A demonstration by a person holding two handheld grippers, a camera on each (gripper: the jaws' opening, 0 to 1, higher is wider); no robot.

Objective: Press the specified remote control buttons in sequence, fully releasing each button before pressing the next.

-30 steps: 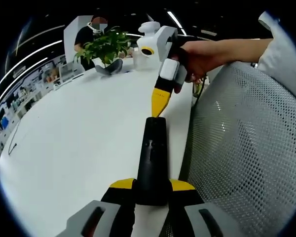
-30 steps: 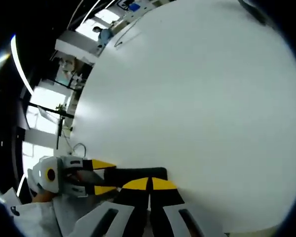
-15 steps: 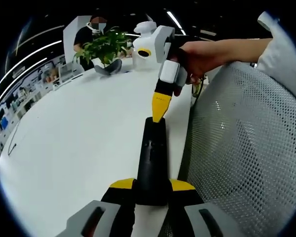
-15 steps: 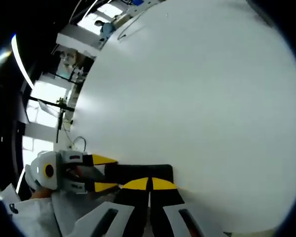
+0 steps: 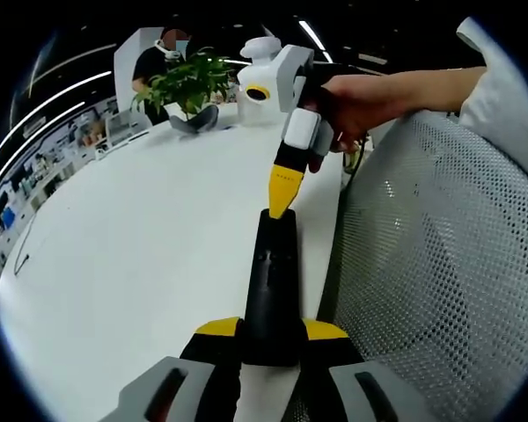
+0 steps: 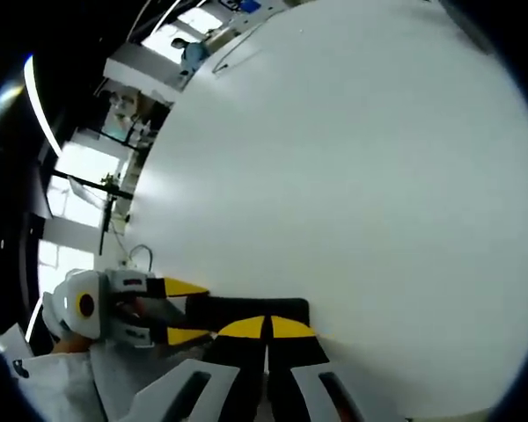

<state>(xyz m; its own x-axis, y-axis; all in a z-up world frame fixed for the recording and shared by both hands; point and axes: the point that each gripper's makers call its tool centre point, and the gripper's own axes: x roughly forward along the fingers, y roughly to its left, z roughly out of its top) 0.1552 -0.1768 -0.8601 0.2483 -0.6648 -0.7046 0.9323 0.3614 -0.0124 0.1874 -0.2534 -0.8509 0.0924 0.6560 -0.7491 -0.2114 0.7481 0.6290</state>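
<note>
White table (image 5: 141,255) carries a black remote control (image 5: 271,290), lying lengthwise near its right edge. Left gripper (image 5: 271,338) pinches the remote's near end between its jaws. Right gripper (image 5: 282,198), jaws pressed together, touches its tip to the remote's far end. Beyond stand a potted plant (image 5: 189,83) and a mesh chair (image 5: 440,281).

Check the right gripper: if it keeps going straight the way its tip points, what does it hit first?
Most likely the black remote: the right gripper, jaws closed, points down at its far end, held by the left gripper. Contact unclear.
</note>
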